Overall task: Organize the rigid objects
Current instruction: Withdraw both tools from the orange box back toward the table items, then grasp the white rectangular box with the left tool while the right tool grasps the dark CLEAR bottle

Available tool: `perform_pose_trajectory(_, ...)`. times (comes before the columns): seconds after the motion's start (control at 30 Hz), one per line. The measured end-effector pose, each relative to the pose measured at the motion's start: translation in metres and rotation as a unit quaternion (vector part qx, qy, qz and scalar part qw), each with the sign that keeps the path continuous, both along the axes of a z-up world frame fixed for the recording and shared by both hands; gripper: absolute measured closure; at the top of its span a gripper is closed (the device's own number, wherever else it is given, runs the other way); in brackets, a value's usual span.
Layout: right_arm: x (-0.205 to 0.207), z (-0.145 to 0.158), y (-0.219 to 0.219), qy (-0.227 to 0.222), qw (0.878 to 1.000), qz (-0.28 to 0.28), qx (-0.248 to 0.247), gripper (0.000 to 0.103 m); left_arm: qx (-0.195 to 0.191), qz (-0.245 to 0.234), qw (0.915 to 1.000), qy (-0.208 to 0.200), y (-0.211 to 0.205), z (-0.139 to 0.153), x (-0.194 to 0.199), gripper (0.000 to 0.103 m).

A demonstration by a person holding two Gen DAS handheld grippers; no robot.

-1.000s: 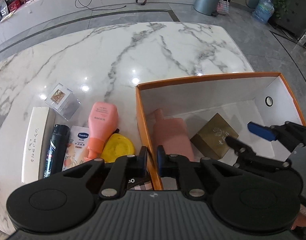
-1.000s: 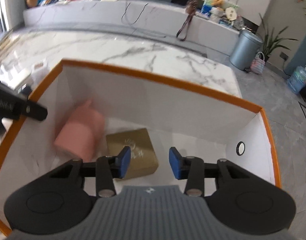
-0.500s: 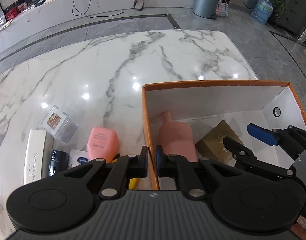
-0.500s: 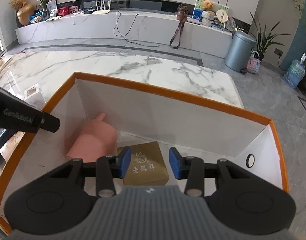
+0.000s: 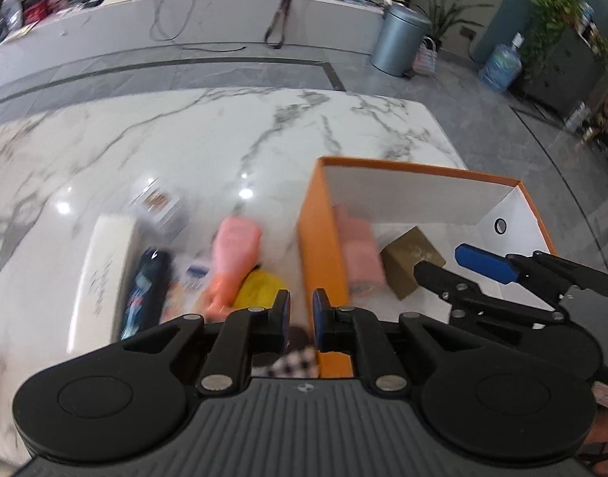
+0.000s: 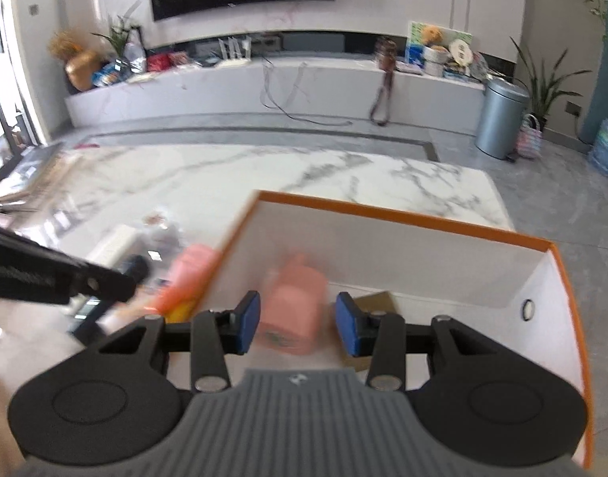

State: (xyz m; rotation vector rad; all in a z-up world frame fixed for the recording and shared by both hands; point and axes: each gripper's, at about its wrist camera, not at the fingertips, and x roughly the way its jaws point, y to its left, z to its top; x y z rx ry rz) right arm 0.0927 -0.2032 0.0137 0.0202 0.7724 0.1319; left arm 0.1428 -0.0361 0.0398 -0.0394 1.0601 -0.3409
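Note:
An orange-rimmed white box (image 5: 309, 234) (image 6: 558, 270) sits on the marble table and holds a pink bottle (image 5: 359, 254) (image 6: 294, 310) and a gold box (image 5: 409, 256) (image 6: 377, 300). Left of it lie an orange-pink bottle (image 5: 232, 254), a yellow lid (image 5: 260, 288), a black tube (image 5: 144, 290), a white flat box (image 5: 101, 274) and a clear cube (image 5: 156, 202). My left gripper (image 5: 301, 314) is nearly shut and empty above the box's left wall. My right gripper (image 6: 298, 324) is open and empty above the box, raised over the pink bottle; it also shows in the left wrist view (image 5: 455, 262).
A checked item (image 5: 296, 357) lies under my left gripper. The marble table (image 5: 224, 139) stretches beyond the objects. A grey bin (image 6: 500, 119) and a water jug (image 6: 606, 143) stand on the floor behind.
Both grippers have pulled back and risen, so the box and items look further away. The right gripper has shifted left, over the pink bottle. Frames are now motion-blurred.

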Motion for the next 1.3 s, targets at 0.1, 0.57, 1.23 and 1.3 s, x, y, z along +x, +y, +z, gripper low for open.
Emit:
perform_pose_trajectory(0.1, -0.013, 0.009, 0.026, -0.007, 0.999, 0.038, 0.005, 0.06, -0.001, 0.021, 0.9997, 0.012, 0.02, -0.004, -0.012, 0.091)
perform_pose_trajectory(0.57, 0.0, -0.017, 0.124, 0.059, 0.988, 0.142, -0.025, 0.06, 0.005, 0.066, 0.9978, 0.008, 0.093, -0.026, -0.024, 0.082)
perform_pose_trajectory(1.23, 0.079, -0.075, 0.152, 0.145, 0.986, 0.041, 0.077, 0.06, 0.031, 0.147, 0.9886, 0.008, 0.152, -0.086, 0.05, 0.044)
perform_pose_trajectory(1.3, 0.086, -0.078, 0.158, 0.146, 0.985, 0.043, 0.082, 0.06, 0.035, 0.138, 0.9898, 0.01, 0.149, -0.09, 0.054, 0.044)
